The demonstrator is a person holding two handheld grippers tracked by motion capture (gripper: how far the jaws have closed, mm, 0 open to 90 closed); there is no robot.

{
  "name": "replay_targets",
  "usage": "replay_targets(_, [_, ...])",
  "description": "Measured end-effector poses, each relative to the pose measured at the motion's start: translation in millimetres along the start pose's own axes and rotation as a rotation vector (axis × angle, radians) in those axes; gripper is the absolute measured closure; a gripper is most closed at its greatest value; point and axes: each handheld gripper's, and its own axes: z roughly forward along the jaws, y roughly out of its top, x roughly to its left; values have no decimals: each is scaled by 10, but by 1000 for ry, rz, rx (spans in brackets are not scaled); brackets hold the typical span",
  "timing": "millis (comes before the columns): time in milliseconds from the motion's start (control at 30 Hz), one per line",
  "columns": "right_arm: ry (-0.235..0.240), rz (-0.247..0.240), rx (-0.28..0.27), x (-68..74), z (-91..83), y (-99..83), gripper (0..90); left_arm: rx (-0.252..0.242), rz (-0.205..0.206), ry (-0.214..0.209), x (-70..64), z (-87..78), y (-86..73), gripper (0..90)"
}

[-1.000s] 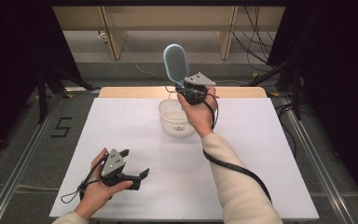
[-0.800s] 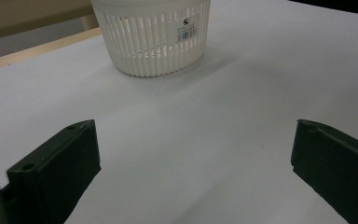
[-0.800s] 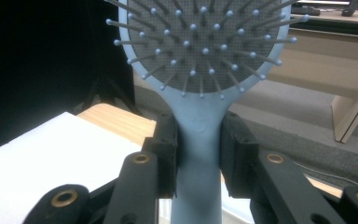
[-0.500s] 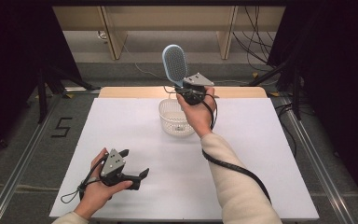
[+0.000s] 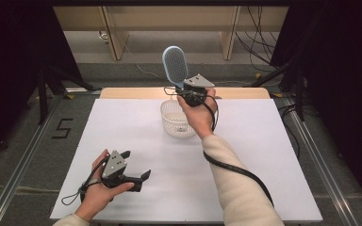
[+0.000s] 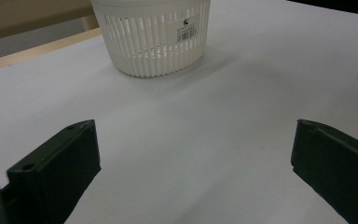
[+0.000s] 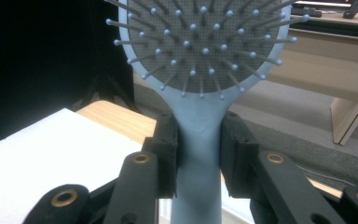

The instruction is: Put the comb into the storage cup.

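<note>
White worktop (image 5: 264,155), dark surrounds. Right gripper (image 5: 188,92) clamped on hairbrush (image 5: 175,66) handle, upright above basket (image 5: 175,118) near far edge; barely shifted since a second ago, drop likely pending. Left gripper (image 5: 134,176) gapes idle, near-left corner.

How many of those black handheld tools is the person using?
2. The left tool rests low on the white table, open and empty. The right tool is raised above the basket, gripping a blue hairbrush.
</note>
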Motion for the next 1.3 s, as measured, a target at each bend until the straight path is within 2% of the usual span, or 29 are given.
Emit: replay_targets(1300, [2,-19,32,4,89,-134,705,-2,-2,1,5,-6,0,5])
